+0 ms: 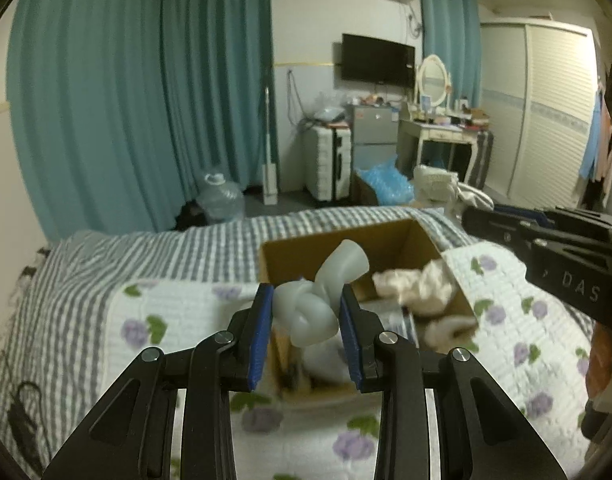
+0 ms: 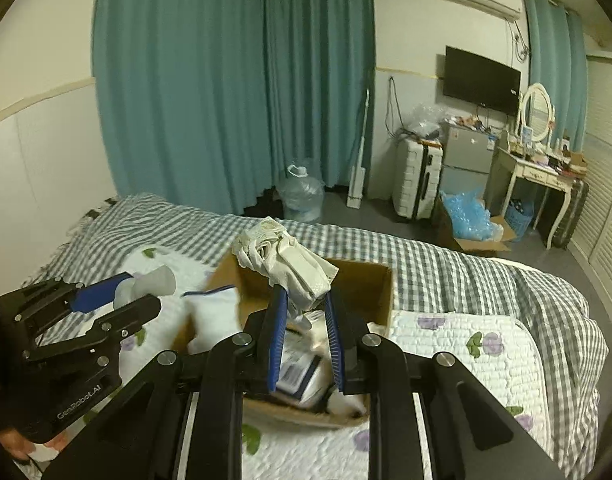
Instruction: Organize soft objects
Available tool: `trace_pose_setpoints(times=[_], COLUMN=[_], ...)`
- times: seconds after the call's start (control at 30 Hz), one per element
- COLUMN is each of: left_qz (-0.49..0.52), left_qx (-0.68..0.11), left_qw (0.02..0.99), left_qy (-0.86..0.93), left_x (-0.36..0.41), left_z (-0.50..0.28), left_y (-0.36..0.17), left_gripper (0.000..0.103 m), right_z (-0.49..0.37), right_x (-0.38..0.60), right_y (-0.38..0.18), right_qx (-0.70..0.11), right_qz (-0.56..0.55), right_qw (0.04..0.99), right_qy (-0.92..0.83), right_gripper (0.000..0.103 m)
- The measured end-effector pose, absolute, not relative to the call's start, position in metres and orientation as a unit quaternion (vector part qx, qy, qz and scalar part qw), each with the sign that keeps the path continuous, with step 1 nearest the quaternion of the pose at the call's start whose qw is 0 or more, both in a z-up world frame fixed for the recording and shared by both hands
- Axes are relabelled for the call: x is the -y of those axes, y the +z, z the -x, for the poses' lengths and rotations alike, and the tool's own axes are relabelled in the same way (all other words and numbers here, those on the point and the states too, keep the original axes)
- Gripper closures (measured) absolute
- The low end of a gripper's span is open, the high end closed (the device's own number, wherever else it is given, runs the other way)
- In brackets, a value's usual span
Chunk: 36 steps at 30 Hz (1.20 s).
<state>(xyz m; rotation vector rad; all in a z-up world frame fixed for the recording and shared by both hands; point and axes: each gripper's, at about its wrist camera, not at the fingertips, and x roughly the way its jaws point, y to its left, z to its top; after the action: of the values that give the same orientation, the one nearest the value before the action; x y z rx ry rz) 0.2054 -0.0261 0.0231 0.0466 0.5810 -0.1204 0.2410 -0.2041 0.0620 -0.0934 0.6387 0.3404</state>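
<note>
An open cardboard box [image 1: 398,236] sits on the floral quilt on the bed; it also shows in the right wrist view [image 2: 370,280]. My left gripper [image 1: 306,312] is shut on a knotted pale grey sock [image 1: 318,300] and holds it over the box's near left side. My right gripper [image 2: 303,312] is shut on a bunched white cloth [image 2: 293,260] and holds it above the box. In the left wrist view a cream cloth [image 1: 422,284] lies in the box. In the right wrist view the left gripper [image 2: 121,300] sits left of the box with the sock's end [image 2: 157,280] sticking out.
The floral quilt [image 1: 177,312] lies on a grey checked bedspread [image 1: 153,248]. Papers and white soft items [image 2: 301,368] fill the box bottom. Beyond the bed are a water jug [image 2: 301,196], a white suitcase [image 2: 418,176], a blue bag in a carton [image 2: 466,216] and a dressing table [image 2: 542,168].
</note>
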Motion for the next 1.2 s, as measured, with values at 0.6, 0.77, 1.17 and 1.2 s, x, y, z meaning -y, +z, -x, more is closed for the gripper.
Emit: trace_pose_setpoints(times=[0.6,0.77,1.17,1.2], left_qz=[-0.043,-0.028,-0.028,-0.027], left_qx=[-0.291,-0.276,-0.094,-0.089], left_qw=[0.954,0.96,0.994,0.994], left_qy=[-0.046,-0.046,-0.056,-0.055], left_x=[0.05,0.045,0.036,0.034], left_z=[-0.278,-0.269,-0.141,-0.135], left_y=[-0.013,0.015,0.15,0.155], left_gripper=[0.027,0.027,0.009,0.009], right_z=[-0.302,-0.278,-0.152,-0.142], right_x=[0.242,0.265,0.279,0.278], right_y=[0.007,0.048,0.186,0.191], right_qx=[-0.337,-0.303,-0.159,-0.15], right_qz=[-0.029,-0.023,-0.002,0.003], right_qw=[0.931,0.946,0.979,0.98], right_qy=[0.135,0.117,0.128,0.128], right_gripper=[0.018,0.018,0.0,0.0])
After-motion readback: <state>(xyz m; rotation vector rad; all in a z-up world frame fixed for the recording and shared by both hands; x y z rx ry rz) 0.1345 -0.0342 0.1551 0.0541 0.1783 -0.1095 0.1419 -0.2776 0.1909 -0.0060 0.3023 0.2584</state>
